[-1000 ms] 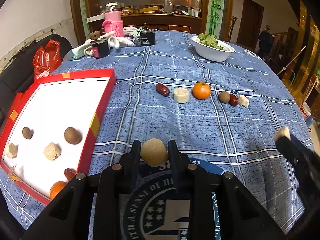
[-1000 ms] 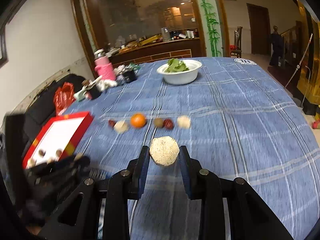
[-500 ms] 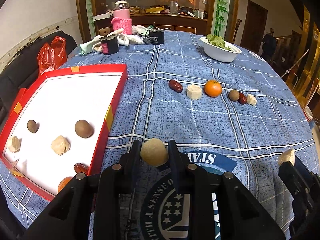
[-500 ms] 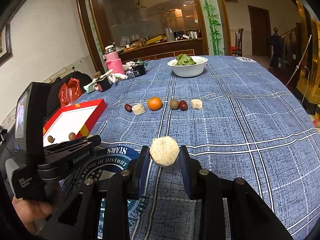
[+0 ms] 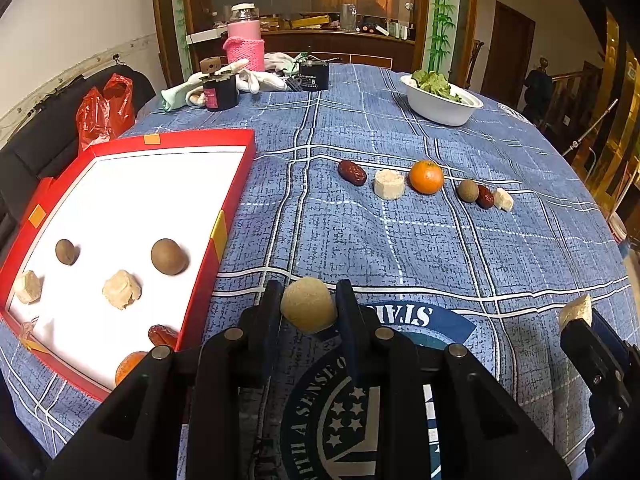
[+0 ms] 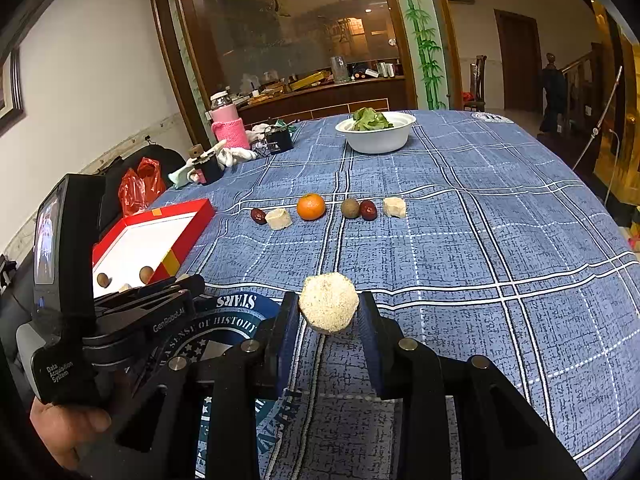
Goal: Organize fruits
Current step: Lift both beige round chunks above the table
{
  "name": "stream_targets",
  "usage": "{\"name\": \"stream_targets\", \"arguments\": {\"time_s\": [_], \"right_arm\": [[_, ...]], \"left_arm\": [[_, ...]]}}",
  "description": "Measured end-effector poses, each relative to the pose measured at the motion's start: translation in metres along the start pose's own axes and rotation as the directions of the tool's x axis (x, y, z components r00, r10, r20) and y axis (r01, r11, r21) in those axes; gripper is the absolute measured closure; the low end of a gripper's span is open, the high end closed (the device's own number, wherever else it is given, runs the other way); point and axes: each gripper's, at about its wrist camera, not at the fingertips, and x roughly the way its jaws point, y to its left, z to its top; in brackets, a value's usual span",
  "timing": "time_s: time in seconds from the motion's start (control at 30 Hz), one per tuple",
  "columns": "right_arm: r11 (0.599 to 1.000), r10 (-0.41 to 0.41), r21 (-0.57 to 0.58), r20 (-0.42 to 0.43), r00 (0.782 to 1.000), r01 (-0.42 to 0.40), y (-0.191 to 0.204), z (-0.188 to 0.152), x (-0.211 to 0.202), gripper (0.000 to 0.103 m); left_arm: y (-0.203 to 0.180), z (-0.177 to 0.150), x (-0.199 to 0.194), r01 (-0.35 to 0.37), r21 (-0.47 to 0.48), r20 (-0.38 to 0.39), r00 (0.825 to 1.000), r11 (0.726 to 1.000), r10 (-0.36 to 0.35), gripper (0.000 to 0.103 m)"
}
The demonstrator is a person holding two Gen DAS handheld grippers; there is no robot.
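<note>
Both grippers loaded. Left gripper [image 5: 308, 308] pinches a round tan ball, matte and slightly grainy, near the right wall of the red tray [image 5: 236, 184]. Right gripper [image 6: 329, 308] pinches a pale faceted block [image 6: 329, 303] with a rough, crumbly-looking surface, held over the blue plaid cloth on the desk [image 6: 500, 240].

Tray: red cardboard-looking walls, smooth white floor. Inside are 2 brown round fruits [image 5: 169, 256], 2 pale lumps [image 5: 121, 289], a red date [image 5: 162, 335] and part of an orange one at the near edge.

6 pieces lie in a row on the cloth: dark red date [image 5: 352, 172], pale block [image 5: 389, 184], glossy mandarin [image 5: 426, 177], brown round fruit [image 5: 467, 191], another date, another pale chunk.

Risks, as I judge them:
- Ball is round and held on 2 small contact patches; a tilt or a loosened grip could roll it out, and it could run off the cloth.
- Dropped from height onto the slick tray floor, it likely rolls into the fruits there.
- Block looks friable; a harder squeeze may crumble its edges.
- Tray wall is raised; a low approach could clip it and shift the tray.
- Both grippers heading for the tray together could collide, since they sit close.
</note>
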Motion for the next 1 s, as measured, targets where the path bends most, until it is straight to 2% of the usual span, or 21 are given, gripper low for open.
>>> {"name": "stream_targets", "arguments": {"time_s": [1.0], "right_arm": [[1.0, -0.022, -0.021, -0.002, 1.0, 0.022, 0.0027, -0.0012, -0.001, 0.072]], "left_arm": [[0.0019, -0.0008, -0.0062, 0.006, -0.014, 0.037, 0.999, 1.0, -0.006, 0.078]]}}
